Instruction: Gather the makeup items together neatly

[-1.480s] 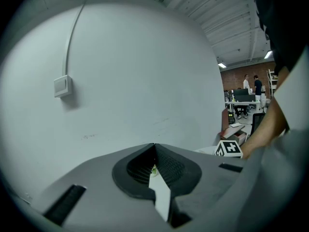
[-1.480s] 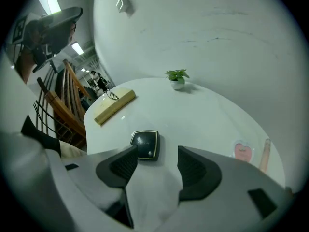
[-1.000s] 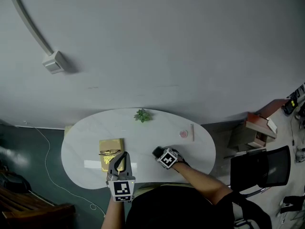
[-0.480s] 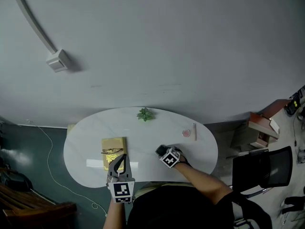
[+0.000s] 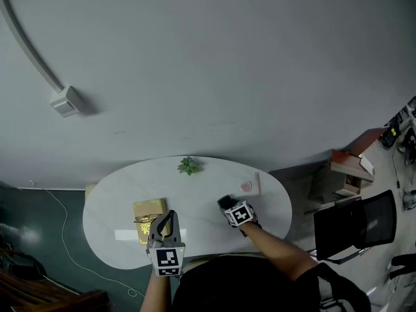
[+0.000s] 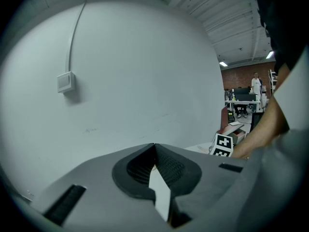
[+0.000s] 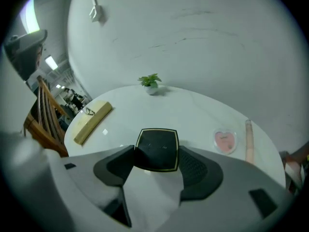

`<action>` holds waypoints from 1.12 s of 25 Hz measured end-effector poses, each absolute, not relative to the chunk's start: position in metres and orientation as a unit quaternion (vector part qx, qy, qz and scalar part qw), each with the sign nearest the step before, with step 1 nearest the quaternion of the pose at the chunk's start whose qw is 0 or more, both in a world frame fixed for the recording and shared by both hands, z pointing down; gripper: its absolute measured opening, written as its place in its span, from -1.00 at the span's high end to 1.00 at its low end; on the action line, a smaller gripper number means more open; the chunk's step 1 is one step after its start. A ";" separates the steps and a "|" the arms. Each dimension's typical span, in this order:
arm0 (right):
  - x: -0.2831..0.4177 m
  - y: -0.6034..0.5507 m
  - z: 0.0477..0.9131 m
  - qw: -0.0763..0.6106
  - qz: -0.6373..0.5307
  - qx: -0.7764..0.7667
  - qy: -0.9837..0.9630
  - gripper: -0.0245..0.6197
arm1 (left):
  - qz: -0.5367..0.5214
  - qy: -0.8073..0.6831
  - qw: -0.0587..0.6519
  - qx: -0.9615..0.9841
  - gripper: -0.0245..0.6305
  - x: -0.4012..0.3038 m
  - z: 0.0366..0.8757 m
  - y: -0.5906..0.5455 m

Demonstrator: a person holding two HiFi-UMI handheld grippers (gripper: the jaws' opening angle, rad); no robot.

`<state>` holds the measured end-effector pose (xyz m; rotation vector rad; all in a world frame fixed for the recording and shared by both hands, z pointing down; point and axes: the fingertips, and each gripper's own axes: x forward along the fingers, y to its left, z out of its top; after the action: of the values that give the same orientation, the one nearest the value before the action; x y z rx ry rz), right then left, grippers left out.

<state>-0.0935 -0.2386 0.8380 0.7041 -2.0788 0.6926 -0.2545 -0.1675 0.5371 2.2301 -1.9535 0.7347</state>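
Right gripper [image 7: 156,154] – black square compact [image 7: 157,145] held over white table [image 7: 193,117]

Item one: black compact, gold-edged, flat side up, clamped between both jaws, each pad touching one side. Item two: pink heart-shaped compact [image 7: 225,140], lying on the table to the right. Item three: pale pink stick [image 7: 249,140], just beside the heart on its right, near the table edge, pointing away from the camera. Item four: flat yellow box [image 7: 92,121] at far left – a thin wire-like piece rests on its far end. Item five: small green potted plant [image 7: 150,83], upright at the far rim by the grey wall. Also: wooden chair [image 7: 46,124] past the table's left edge.
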 end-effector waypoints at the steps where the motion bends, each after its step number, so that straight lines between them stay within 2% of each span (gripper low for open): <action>1: -0.090 -0.246 0.837 0.400 0.286 0.295 -0.820 0.00 | 0.241 -0.635 0.043 0.732 0.86 -0.255 0.538 -0.171; 10: -0.077 -0.293 0.840 0.369 0.319 0.377 -0.788 0.00 | 0.248 -0.608 0.041 0.753 0.86 -0.260 0.546 -0.203; 28: -0.091 -0.335 0.862 0.329 0.407 0.441 -0.729 0.00 | 0.249 -0.585 0.062 0.770 0.86 -0.281 0.573 -0.248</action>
<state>-0.0907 -0.3349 0.8622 1.1542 -1.9074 1.0650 -0.2811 -0.2480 0.5726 2.3263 -1.7672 0.7523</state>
